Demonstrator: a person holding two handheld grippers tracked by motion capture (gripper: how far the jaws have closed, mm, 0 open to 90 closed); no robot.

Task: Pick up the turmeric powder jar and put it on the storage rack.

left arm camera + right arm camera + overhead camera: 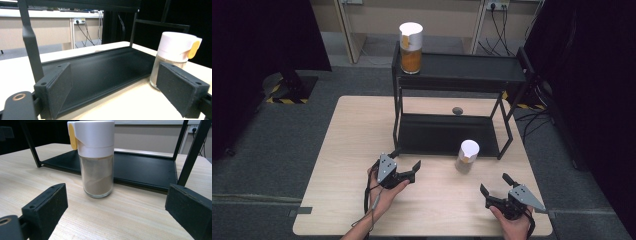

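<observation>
High view: left gripper (406,162) at 7 o'clock, right gripper (495,188) at 5, both spread, flanking jar (468,156) on worktop (352,150).

pale wood-grain table (352,150), matt black metal rack (447,132), clear glass jar (97,177)

The light wooden worktop (352,150) carries a black metal shelf (452,75) with two levels, standing at its far side. On the upper level, at the left end, an upright jar with orange powder (411,47) stands. The lower tray (442,132) lies flat on the worktop. Just in front of the tray, a glass jar with a white lid (468,156) stands upright on the wood.
</observation>
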